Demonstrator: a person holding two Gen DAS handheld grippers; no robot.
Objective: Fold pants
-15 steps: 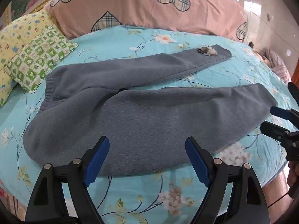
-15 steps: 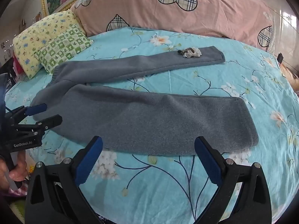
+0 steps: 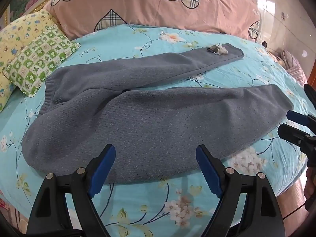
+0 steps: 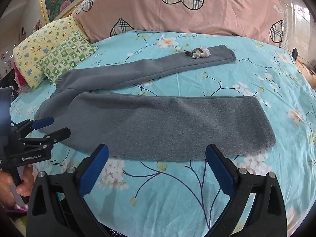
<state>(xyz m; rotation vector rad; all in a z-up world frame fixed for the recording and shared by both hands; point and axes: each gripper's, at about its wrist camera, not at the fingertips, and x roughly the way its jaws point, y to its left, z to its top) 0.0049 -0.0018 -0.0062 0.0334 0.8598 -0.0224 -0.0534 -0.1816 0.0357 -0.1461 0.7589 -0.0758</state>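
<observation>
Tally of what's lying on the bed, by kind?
Pants: 1
Small pillows: 2, yellow and green check
Long pink bolster: 1
Small grey-white scrap on the far pant leg: 1
Total: 5

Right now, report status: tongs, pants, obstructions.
Left tongs and right tongs open, empty, short of the cloth. Grey pants flat on the bed, unfolded. Small crumpled object on the far leg.

Not much moved here tbh. From the left wrist view, the right gripper [image 3: 284,123] has edged a bit closer to the near leg cuff of the pants [image 3: 158,122]. That's about it.
</observation>
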